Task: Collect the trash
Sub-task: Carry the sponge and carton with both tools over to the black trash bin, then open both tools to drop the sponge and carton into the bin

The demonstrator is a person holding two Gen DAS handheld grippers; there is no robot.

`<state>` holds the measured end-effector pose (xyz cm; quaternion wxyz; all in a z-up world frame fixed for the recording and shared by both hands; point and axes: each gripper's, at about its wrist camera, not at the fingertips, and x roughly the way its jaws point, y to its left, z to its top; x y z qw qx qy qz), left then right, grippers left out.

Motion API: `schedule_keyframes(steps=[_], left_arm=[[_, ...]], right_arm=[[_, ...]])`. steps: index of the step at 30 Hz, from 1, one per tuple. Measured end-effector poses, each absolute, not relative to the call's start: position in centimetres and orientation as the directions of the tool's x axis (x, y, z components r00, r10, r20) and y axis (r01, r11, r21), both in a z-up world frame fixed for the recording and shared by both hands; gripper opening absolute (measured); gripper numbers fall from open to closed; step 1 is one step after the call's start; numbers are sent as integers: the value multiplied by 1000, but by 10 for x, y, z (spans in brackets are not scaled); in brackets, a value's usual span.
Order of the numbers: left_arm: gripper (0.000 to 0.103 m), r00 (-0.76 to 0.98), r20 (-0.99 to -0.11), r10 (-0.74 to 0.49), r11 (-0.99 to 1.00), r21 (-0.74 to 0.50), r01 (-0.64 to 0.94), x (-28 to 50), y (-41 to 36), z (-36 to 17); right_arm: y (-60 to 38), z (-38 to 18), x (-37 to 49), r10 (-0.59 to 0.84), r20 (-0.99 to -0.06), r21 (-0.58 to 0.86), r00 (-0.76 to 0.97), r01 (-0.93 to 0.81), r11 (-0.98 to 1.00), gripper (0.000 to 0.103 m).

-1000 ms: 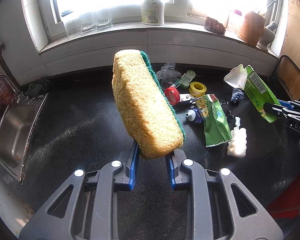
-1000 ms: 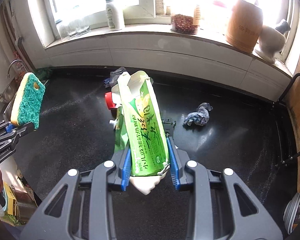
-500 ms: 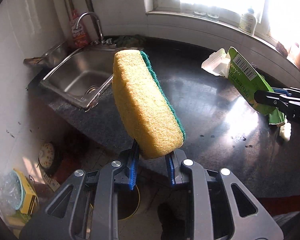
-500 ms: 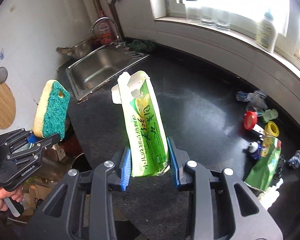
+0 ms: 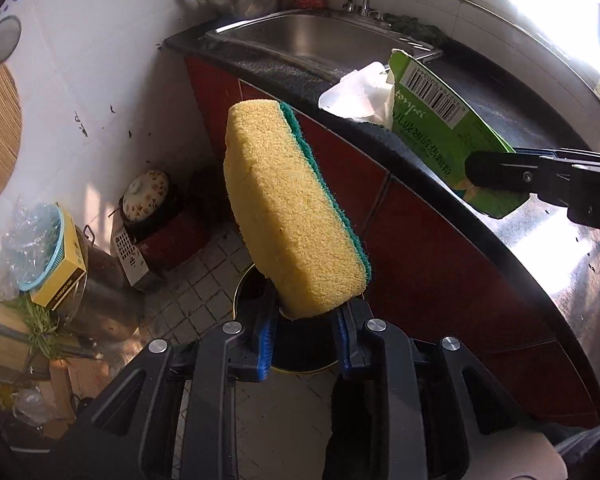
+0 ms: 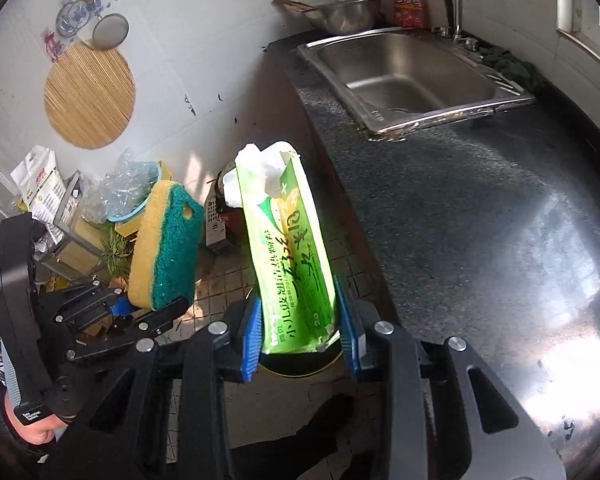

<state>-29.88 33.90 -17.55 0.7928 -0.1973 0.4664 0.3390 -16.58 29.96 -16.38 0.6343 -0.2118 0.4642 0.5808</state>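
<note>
Left tool (image 5: 306,334) clamps the yellow-green sponge (image 5: 290,208) by its lower end, tilted, above the dark round bin (image 5: 300,354) on the tiled floor, while right tool (image 6: 298,330) grips the green wipes packet (image 6: 288,248) upright over the bin beside the black bench (image 6: 480,220).
</note>
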Motion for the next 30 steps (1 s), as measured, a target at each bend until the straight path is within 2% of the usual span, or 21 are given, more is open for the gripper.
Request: schedule_keyframes(steps=[6,9,11,15,20,21,22,23,24,25,30], left_arm=[[24,332,-900,282,681,-56,-730,-312,355,-264],[24,322,-926,197,642,-126,-756,-319,369,-310],[24,309,-934,182,645,-123,-754,-317,373,-332],[24,303,-945,125,647,-154,-747,-315,378,-366],[26,321,-943,83,639,-197,-744,-316,387,-383],[30,325,-942,84,639,-199,-743,-317,387,-384],[52,320,-944,85,640,-194,-743,-317,388,-385],[81,302,-948,100,636,-172,-752,-318,389,-385],[85,288,-949,132,631,-144,-763,-318,390,-384],[86,291,-945,147,627,-139,-766,-320,390,-382],[86,300,-944,139,602,-160,-782,-332,396,-372]], right_arm=[[337,-240,-191,429,-890,260,-155,-945,197,33],[349,-279,-195,361,-916,256,-174,-947,195,33],[356,-304,-194,315,-932,252,-178,-944,212,33],[366,-339,-193,252,-949,249,-190,-941,229,34],[370,-347,-188,251,-948,253,-194,-940,228,37],[371,-346,-187,255,-947,255,-195,-940,228,43],[372,-346,-186,252,-948,254,-195,-941,224,52],[373,-344,-186,253,-950,244,-186,-944,222,59],[373,-343,-187,263,-947,246,-186,-944,219,70],[374,-341,-187,270,-944,252,-190,-943,217,74],[374,-325,-190,276,-937,273,-213,-940,203,76]])
